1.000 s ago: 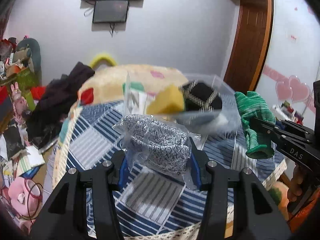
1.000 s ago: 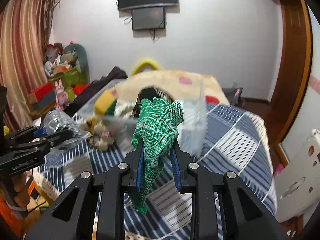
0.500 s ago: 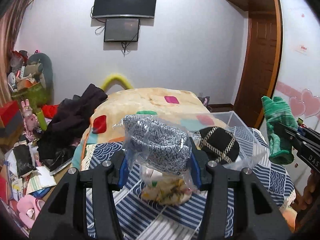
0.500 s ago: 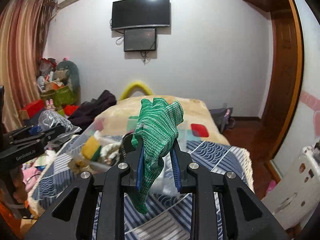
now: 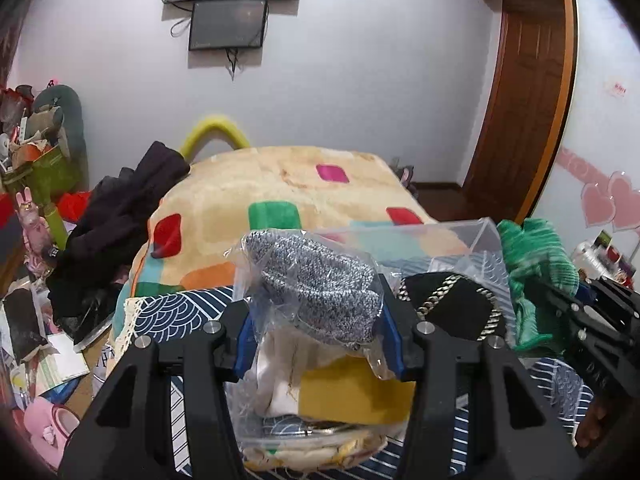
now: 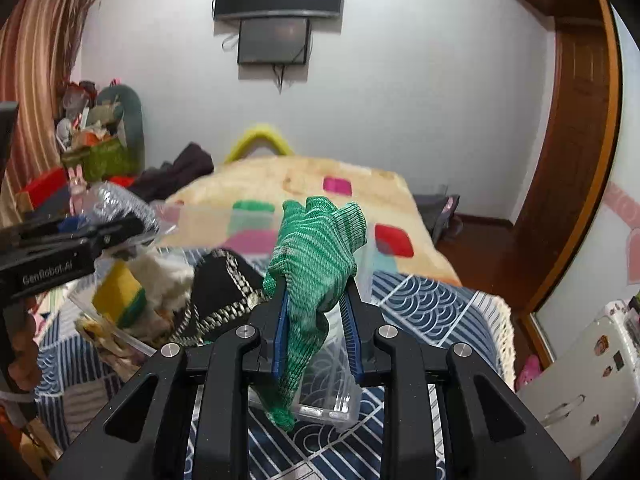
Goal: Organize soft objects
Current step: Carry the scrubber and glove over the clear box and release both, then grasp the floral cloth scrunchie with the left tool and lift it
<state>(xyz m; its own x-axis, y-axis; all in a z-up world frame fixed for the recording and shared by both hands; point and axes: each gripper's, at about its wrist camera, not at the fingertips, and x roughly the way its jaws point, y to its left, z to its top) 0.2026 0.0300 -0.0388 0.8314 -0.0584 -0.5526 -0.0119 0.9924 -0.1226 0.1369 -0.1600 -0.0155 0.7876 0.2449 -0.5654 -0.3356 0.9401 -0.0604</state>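
Observation:
My left gripper (image 5: 318,334) is shut on a grey knit item in a clear plastic bag (image 5: 316,286), held above a clear plastic bin (image 5: 486,236). The bin holds a yellow sponge (image 5: 356,394), a black quilted pouch with a chain (image 5: 448,308) and white fluffy fabric (image 5: 276,368). My right gripper (image 6: 316,322) is shut on a green knit glove (image 6: 316,258), held over the right part of the bin (image 6: 344,408). The left gripper and its bag also show at the left in the right wrist view (image 6: 116,210). The green glove shows at the right in the left wrist view (image 5: 532,264).
The bin stands on a blue patterned cloth (image 6: 432,304) over a bed with a cream blanket with coloured patches (image 5: 288,184). Dark clothes (image 5: 120,216) lie at the left of the bed. Clutter covers the floor at left (image 5: 40,360). A white cabinet (image 6: 580,372) stands at the right.
Both grippers have moved forward and lowered over the bin, which now sits close under them. Both keep their hold on the bagged grey knit and the green glove.

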